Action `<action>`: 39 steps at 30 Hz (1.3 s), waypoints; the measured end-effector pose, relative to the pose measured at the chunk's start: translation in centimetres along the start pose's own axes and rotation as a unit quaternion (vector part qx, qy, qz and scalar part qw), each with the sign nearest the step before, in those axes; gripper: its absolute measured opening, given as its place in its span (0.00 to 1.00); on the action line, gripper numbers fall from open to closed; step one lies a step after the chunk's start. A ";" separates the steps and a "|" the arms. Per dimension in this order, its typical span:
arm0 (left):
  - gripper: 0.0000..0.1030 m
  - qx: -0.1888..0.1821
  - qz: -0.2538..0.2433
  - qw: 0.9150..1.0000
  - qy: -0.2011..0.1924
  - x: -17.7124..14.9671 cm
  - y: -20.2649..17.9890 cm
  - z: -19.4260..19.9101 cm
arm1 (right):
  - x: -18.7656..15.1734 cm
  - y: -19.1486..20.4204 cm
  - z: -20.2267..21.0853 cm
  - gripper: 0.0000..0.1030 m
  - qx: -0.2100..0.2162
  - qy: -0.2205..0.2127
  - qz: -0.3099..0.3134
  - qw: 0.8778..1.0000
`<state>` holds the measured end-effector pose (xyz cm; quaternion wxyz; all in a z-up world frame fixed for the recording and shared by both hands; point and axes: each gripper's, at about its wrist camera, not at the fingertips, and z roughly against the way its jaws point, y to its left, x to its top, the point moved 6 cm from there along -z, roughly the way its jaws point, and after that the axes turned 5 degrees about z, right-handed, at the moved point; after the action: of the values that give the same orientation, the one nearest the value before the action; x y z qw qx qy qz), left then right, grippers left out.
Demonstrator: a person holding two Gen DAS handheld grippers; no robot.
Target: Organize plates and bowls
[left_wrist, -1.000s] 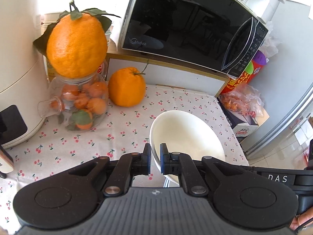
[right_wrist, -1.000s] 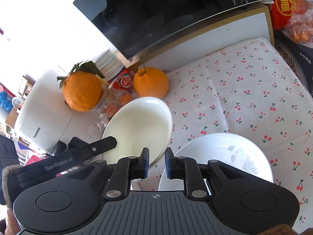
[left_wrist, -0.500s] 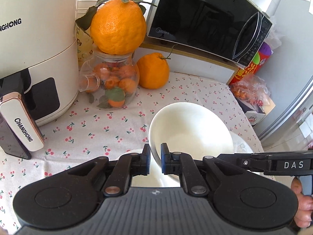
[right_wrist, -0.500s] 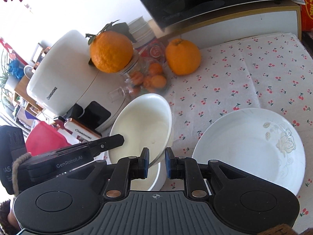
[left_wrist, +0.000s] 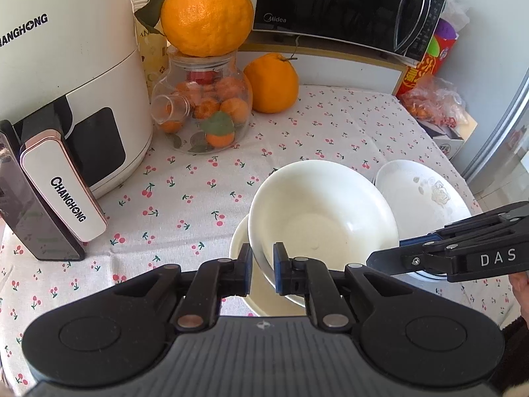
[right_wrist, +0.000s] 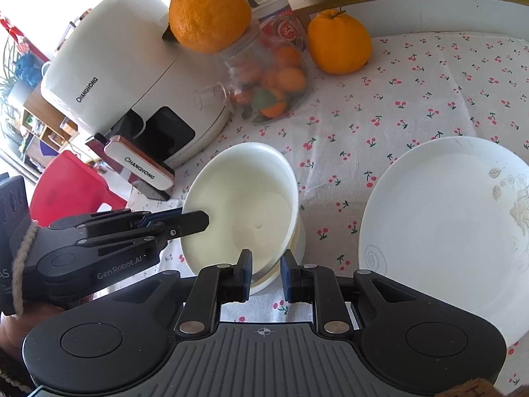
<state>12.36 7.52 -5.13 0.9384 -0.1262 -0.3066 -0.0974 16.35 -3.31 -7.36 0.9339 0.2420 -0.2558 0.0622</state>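
A plain white bowl (left_wrist: 322, 218), glossy and empty, is tilted with its near rim raised, its base sitting in a second white bowl (left_wrist: 239, 248) that stands upright on the cherry-print cloth and is largely hidden beneath it. Just beside them, to the right, a wide white plate (right_wrist: 443, 218) with a faint floral motif lies flat and empty.

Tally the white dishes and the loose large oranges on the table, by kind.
Bowls: 2 - held bowl, bowl under it
Plates: 1 - plate
Large oranges: 2 - orange on the jar, orange on the cloth
Total: 5
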 end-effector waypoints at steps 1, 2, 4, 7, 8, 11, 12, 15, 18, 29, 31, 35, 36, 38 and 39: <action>0.12 0.000 -0.002 1.000 0.000 -0.1 0.1 0.0 | 0.0 0.0 -0.1 0.19 -0.002 0.000 0.003 1.000; 0.12 -0.001 -0.004 1.000 0.000 -0.1 0.1 0.0 | 0.0 0.0 -0.1 0.19 -0.002 -0.001 0.006 1.000; 0.13 -0.001 -0.013 1.000 -0.005 -0.2 0.0 0.0 | 0.0 0.1 -0.2 0.19 -0.001 0.000 0.010 1.000; 0.28 0.003 -0.036 0.999 -0.020 -0.4 -0.2 -0.1 | 0.1 0.2 -0.5 0.23 0.002 0.004 0.020 1.000; 0.34 0.004 -0.044 0.999 -0.021 -0.5 -0.3 -0.1 | 0.1 0.3 -0.5 0.31 0.002 0.004 0.026 1.000; 0.47 -0.003 -0.058 0.998 -0.025 -0.8 -0.4 0.0 | 0.3 0.5 -0.1 0.47 -0.001 -0.004 0.042 0.999; 0.51 -0.007 -0.061 0.998 -0.029 -0.9 -0.4 0.1 | 0.4 0.5 0.1 0.49 -0.003 -0.009 0.046 0.999; 0.76 -0.010 -0.078 0.996 -0.046 -1.0 -0.6 0.6 | 0.7 0.4 0.5 0.59 -0.012 -0.023 0.058 0.998; 0.84 -0.014 -0.104 0.993 -0.059 -1.3 -0.9 0.8 | 0.9 0.1 0.7 0.65 -0.027 -0.036 0.072 0.996; 0.99 -0.034 -0.180 0.978 -0.104 -3.2 -2.2 0.8 | 2.3 -0.4 -0.3 0.69 -0.013 -0.082 0.082 0.993; 0.99 -0.026 -0.192 0.976 -0.097 -3.5 -2.3 0.4 | 2.5 -0.5 -0.7 0.69 -0.015 -0.082 0.080 0.993; 1.00 -0.030 -0.192 0.977 -0.093 -3.7 -2.1 0.2 | 2.8 -0.3 -1.6 0.69 -0.010 -0.079 0.082 0.993; 1.00 -0.034 -0.187 0.978 -0.091 -3.7 -2.0 0.2 | 2.8 -0.2 -1.8 0.69 -0.011 -0.078 0.083 0.993; 0.99 -0.041 -0.182 0.979 -0.088 -3.7 -1.9 0.0 | 2.9 -0.1 -2.4 0.69 -0.010 -0.075 0.084 0.994; 0.99 -0.046 -0.179 0.979 -0.087 -3.7 -1.9 -0.1 | 2.9 -0.1 -2.6 0.69 -0.010 -0.074 0.084 0.994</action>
<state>9.02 6.11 -7.04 0.8688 -0.1205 -0.3995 -0.2665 20.06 -2.15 -7.87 0.9065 0.2142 -0.3438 0.1194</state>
